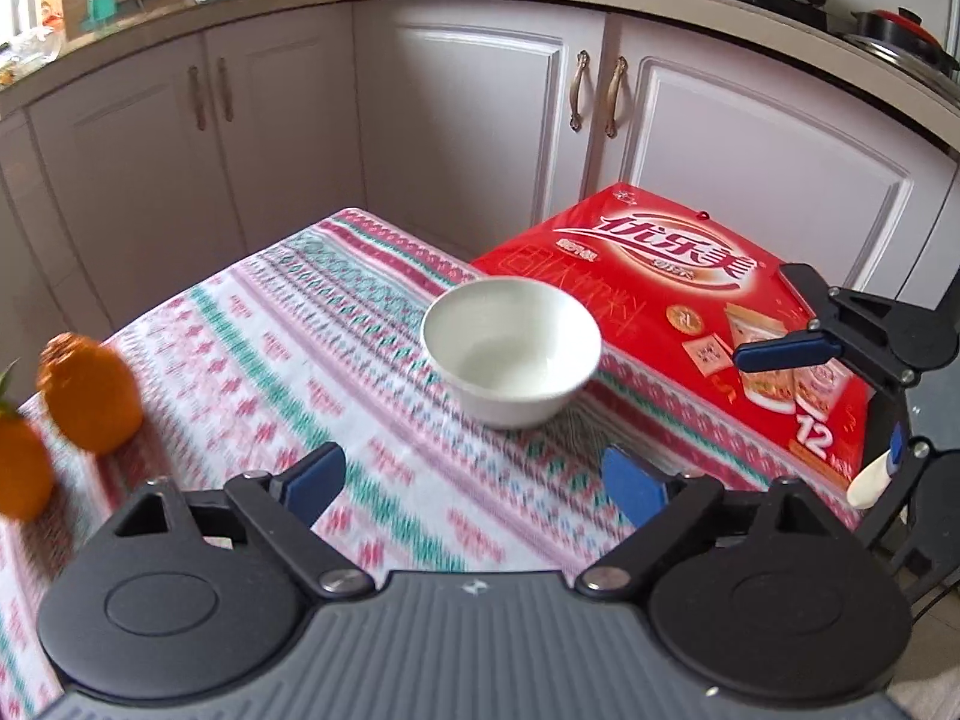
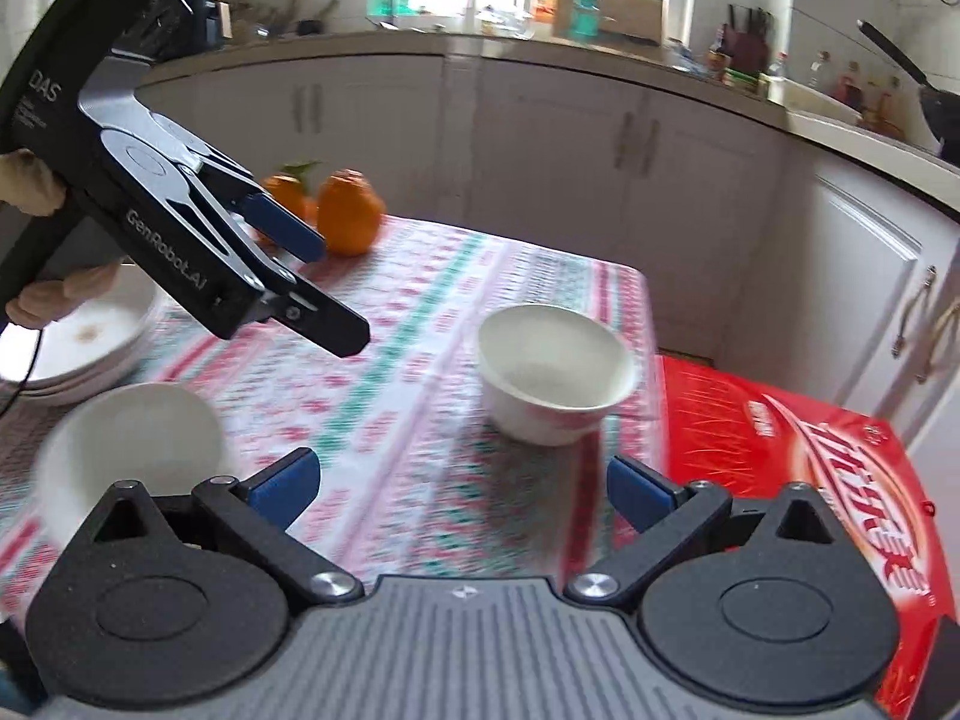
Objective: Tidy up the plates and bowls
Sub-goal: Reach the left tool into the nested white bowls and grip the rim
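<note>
A white bowl stands upright on the patterned tablecloth near the table's right edge; it also shows in the right wrist view. My left gripper is open and empty, a short way in front of that bowl. My right gripper is open and empty, also short of the bowl. A second white bowl sits at the lower left in the right wrist view. A stack of white plates lies at the far left, partly hidden by the left gripper's body.
A red carton lies beside the table's right edge, also seen in the right wrist view. Oranges sit at the table's left; they also show in the right wrist view. White kitchen cabinets stand behind the table.
</note>
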Tool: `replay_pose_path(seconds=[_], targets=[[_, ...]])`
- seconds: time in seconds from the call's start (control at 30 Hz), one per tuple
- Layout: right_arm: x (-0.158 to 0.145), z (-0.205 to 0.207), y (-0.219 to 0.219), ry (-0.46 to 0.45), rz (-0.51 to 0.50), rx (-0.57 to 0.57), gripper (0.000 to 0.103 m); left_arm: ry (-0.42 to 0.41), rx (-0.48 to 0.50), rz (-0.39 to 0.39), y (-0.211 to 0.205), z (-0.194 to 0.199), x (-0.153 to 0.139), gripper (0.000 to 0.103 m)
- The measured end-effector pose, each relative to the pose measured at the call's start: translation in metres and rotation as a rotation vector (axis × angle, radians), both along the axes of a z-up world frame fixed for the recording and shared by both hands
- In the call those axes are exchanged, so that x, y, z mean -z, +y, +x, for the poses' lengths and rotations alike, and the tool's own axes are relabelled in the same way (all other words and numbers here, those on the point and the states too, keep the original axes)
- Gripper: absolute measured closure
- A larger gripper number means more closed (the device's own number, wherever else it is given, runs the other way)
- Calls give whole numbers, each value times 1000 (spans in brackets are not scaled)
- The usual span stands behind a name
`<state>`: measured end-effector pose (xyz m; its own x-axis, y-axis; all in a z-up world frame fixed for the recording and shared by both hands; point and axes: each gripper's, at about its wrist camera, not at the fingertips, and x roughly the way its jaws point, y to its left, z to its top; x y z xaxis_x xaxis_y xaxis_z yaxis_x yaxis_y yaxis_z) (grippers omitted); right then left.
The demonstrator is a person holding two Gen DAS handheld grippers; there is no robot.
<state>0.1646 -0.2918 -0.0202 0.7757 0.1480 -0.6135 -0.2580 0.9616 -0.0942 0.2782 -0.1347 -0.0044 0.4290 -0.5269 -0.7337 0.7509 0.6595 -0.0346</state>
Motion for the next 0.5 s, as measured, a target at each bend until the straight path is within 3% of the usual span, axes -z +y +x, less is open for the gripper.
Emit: replay_pose_path(seconds=[0.5], targets=[[33,90,-29,72,-13,-17,1,55,71,17,-60,77,42,13]])
